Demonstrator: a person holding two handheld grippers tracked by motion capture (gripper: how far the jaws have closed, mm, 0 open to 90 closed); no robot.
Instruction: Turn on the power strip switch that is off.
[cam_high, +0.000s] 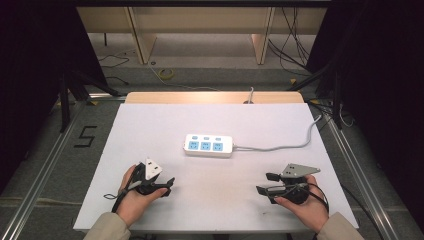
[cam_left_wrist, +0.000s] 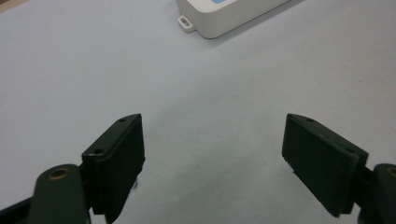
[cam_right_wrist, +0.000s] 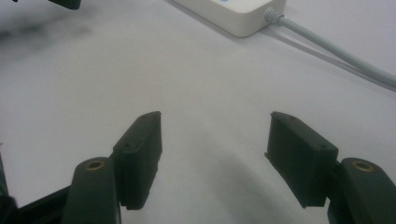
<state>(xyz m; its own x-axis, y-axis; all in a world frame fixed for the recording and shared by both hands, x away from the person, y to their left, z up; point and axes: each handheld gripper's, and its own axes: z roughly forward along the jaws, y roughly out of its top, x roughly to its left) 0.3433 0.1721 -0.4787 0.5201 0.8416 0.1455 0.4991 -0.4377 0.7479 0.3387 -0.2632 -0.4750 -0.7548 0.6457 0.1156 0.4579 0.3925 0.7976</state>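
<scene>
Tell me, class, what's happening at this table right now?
A person holds a gripper in each hand over a white table. The left gripper and right gripper are both open and empty, resting near the front edge. A white power strip lies untouched mid-table, its cable trailing off to the right.

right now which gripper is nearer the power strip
Left. The left gripper sits just below the power strip's left end; the right gripper is farther off, below its cable side.
</scene>
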